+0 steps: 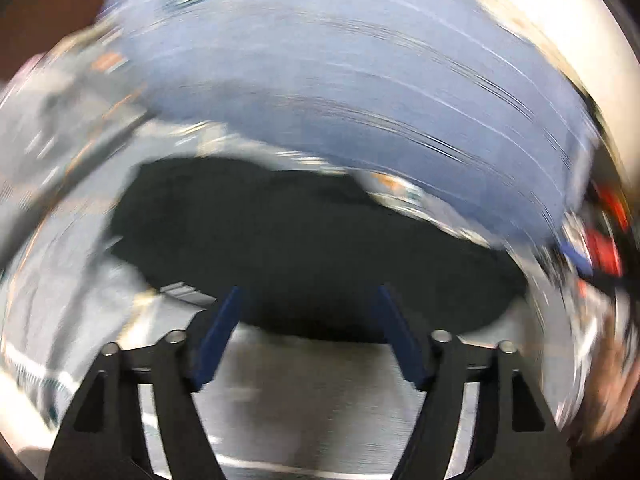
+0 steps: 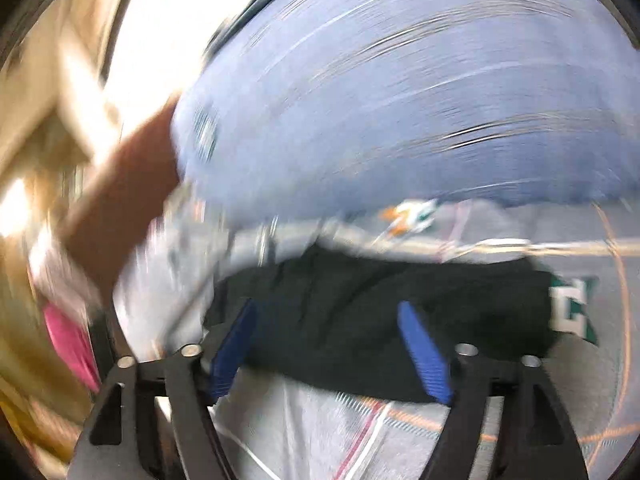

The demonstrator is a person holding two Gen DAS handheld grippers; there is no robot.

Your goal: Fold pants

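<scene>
The black pants [image 1: 312, 248] lie as a dark folded heap on a grey patterned cloth [image 1: 316, 396]; both views are smeared by motion. My left gripper [image 1: 310, 292] stands open just in front of the heap's near edge, blue pads [image 1: 218, 340] wide apart, nothing between them. In the right wrist view the same black pants [image 2: 380, 312] stretch across the middle, with a green and white print [image 2: 572, 308] at their right end. My right gripper [image 2: 326, 308] is open over their near edge, and its blue pads [image 2: 424, 352] press on nothing.
A large light blue fabric [image 1: 340, 92] fills the space behind the pants, and it shows again as blue fabric [image 2: 400, 100] in the right wrist view. A pink item [image 2: 72, 344] and a brown surface [image 2: 120, 200] sit at the left. Red objects [image 1: 608, 248] blur at the right edge.
</scene>
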